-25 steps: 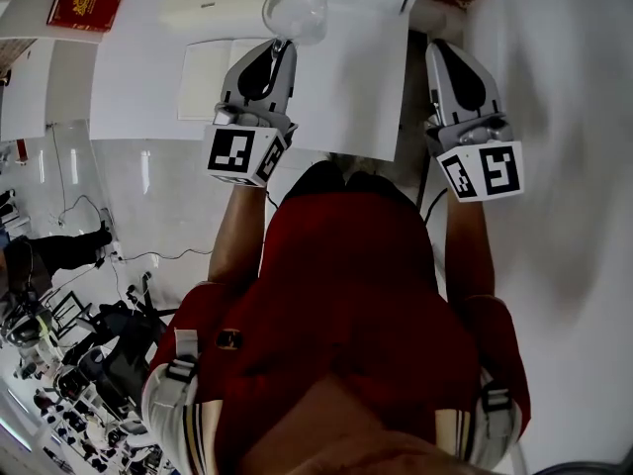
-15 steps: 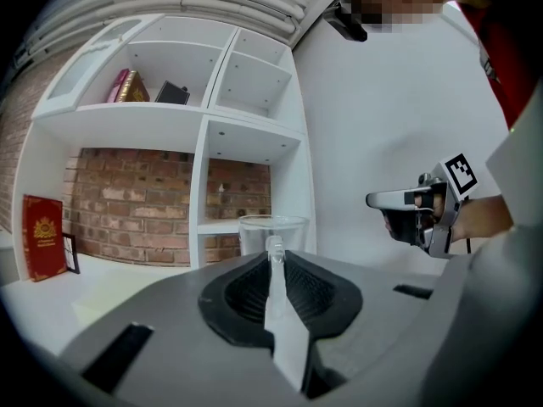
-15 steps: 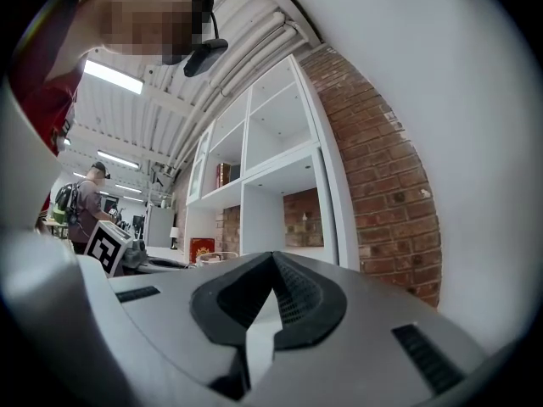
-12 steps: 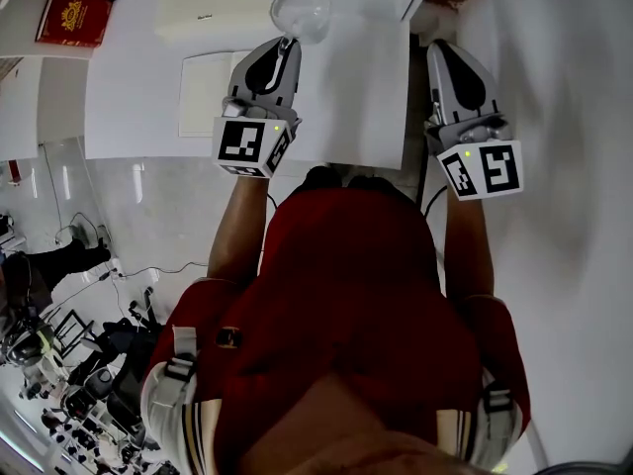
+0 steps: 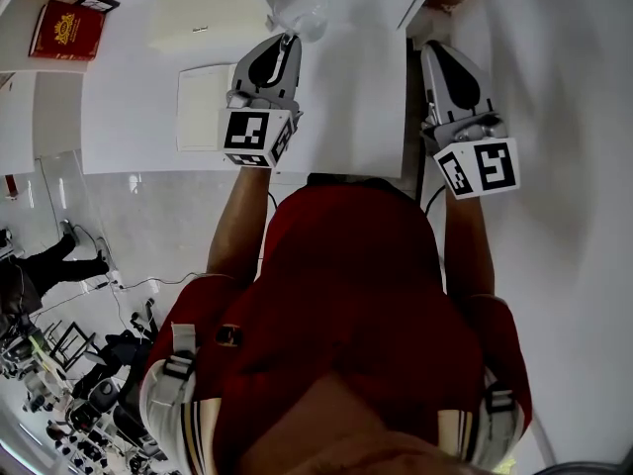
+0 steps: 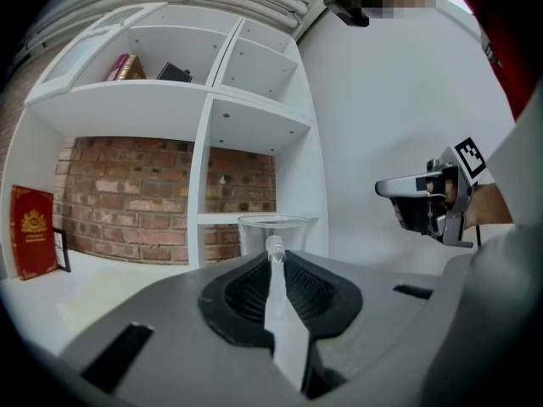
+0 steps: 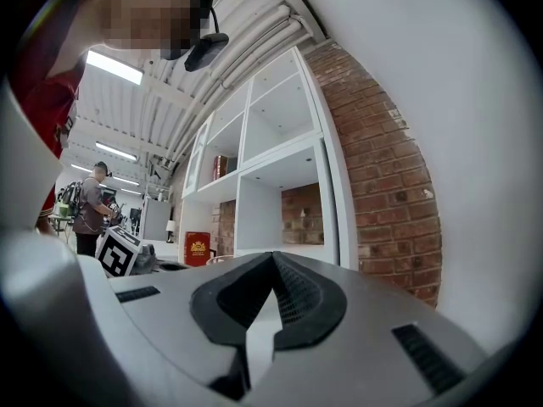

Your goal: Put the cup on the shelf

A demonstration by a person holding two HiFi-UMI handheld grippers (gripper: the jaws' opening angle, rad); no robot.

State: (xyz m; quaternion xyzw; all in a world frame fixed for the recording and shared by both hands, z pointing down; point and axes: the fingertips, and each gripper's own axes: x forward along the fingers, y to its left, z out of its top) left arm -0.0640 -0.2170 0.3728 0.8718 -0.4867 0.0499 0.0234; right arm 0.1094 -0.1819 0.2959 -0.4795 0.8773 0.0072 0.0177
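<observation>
A clear plastic cup (image 6: 271, 230) stands upright in front of my left gripper (image 6: 274, 246), whose jaws are shut on the near side of its rim. In the head view the cup (image 5: 297, 10) is held out over the white shelf board (image 5: 346, 77) beyond the left gripper (image 5: 288, 40). The white shelf unit (image 6: 212, 108) with its open compartments rises just behind the cup, against a brick wall. My right gripper (image 7: 273, 257) is shut with nothing in it and hovers level with the left one, on the right (image 5: 433, 49).
A red book (image 5: 67, 30) stands on the counter at the far left (image 6: 34, 231). More books (image 6: 127, 66) sit in an upper compartment. A plain white wall (image 5: 554, 117) runs along the right. A person (image 7: 89, 210) stands far behind.
Both grippers have moved forward towards the shelf, and the cup has gone with the left one. The red book has slid towards the picture's upper left.
</observation>
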